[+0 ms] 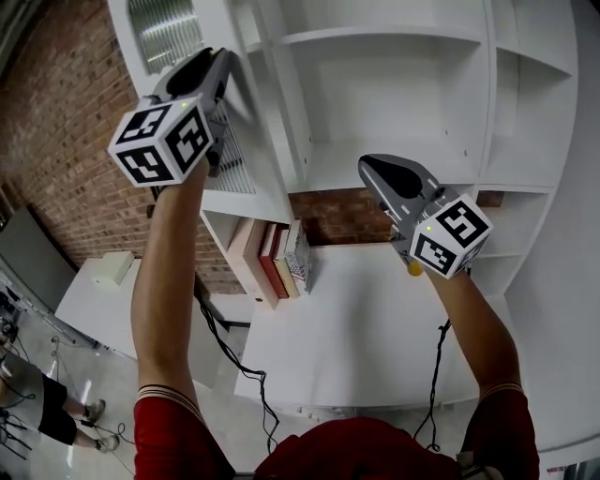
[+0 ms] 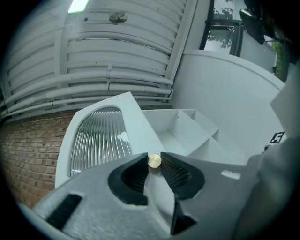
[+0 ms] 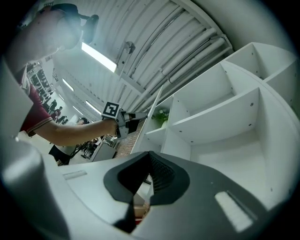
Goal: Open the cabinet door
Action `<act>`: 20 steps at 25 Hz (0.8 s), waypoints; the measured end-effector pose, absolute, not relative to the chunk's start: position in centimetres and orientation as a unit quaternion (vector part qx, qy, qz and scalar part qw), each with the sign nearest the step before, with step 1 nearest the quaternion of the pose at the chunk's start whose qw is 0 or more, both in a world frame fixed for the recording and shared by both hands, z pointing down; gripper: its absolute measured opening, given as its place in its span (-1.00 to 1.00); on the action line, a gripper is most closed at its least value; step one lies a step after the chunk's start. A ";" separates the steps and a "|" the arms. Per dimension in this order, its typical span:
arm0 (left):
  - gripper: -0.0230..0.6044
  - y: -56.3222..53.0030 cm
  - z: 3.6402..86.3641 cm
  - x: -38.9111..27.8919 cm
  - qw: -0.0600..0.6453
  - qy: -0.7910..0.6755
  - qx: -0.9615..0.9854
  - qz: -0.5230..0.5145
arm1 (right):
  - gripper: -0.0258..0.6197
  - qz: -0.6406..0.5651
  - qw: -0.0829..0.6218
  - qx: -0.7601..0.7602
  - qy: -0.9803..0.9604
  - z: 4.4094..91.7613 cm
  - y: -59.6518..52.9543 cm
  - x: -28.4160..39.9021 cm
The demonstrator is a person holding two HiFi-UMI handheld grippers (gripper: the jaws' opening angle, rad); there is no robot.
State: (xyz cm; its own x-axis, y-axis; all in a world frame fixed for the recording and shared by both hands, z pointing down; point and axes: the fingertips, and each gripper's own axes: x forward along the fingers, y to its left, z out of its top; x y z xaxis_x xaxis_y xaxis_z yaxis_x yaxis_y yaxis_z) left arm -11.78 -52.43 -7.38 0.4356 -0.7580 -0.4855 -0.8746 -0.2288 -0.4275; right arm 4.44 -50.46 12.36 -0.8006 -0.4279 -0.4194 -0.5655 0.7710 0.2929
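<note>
The white cabinet door point(image 1: 267, 141) with a ribbed glass pane point(image 1: 169, 28) stands swung out from the open cabinet point(image 1: 394, 84). My left gripper point(image 1: 225, 66) is raised at the door's edge. In the left gripper view its pads close on both sides of the door's small brass knob point(image 2: 154, 161), with the door panel point(image 2: 133, 117) and glass point(image 2: 98, 140) behind. My right gripper point(image 1: 367, 164) hangs in front of the lower shelf with its jaws together and nothing in them point(image 3: 149, 157). The right gripper view shows the door edge-on point(image 3: 152, 112).
Bare white shelves point(image 3: 220, 112) fill the cabinet. Below, several books point(image 1: 281, 258) stand on a white desk point(image 1: 375, 319). A brick wall point(image 1: 66, 141) is at the left, cables point(image 1: 234, 356) hang by the desk, and a person point(image 1: 37, 394) stands at lower left.
</note>
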 end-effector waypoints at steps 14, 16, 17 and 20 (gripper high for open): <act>-0.67 -46.7 -7.8 -14.4 0.300 0.474 -0.820 0.114 | -0.88 0.206 0.194 -0.250 0.926 10.1 -47.3 0.4; -0.67 -45.1 -7.9 -15.9 0.297 0.465 -0.825 0.125 | -0.88 0.209 0.190 -0.253 0.925 10.3 -46.0 -0.9; -0.67 -44.2 -7.9 -16.7 0.297 0.461 -0.826 0.130 | -0.88 0.211 0.187 -0.256 0.924 10.3 -45.4 -1.4; -0.66 -42.4 -7.9 -18.4 0.294 0.451 -0.831 0.143 | -0.88 0.213 0.186 -0.264 0.922 10.4 -44.2 -2.1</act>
